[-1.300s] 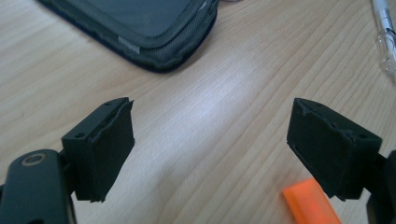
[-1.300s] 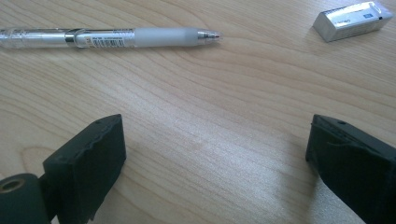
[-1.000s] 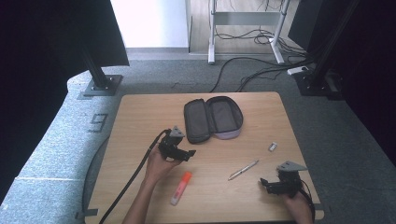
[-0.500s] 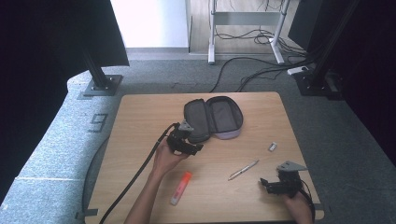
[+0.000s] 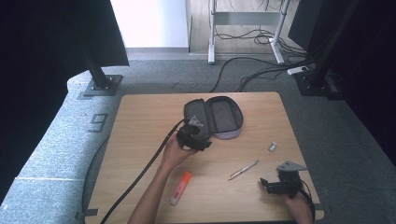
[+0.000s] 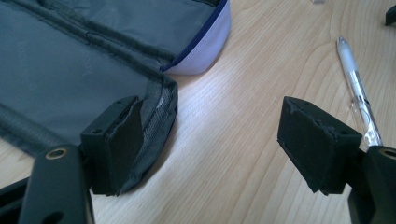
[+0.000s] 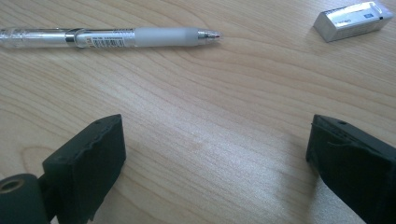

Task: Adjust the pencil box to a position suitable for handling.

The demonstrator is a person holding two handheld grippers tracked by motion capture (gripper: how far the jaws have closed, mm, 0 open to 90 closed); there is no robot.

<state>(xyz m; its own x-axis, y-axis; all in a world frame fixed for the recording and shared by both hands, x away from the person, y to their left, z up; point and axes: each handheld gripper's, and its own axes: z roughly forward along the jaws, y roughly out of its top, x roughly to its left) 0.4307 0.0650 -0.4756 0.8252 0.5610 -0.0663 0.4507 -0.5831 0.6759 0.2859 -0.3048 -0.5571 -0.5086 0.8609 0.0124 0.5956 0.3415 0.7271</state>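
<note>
I have the left hand-held gripper (image 5: pixel 200 140) at the centre of the high view, at the near corner of the open grey fabric pencil case with a lilac edge (image 5: pixel 224 116) lying on the light wooden table (image 5: pixel 140 126). Its jaws have just been closing yet stand apart; one pad touches the case's corner flap (image 6: pixel 156 116), unclamped. My right hand-held gripper (image 5: pixel 271 184), lower right, is released over bare wood, near the clear plastic pen (image 7: pixel 107 36)
</note>
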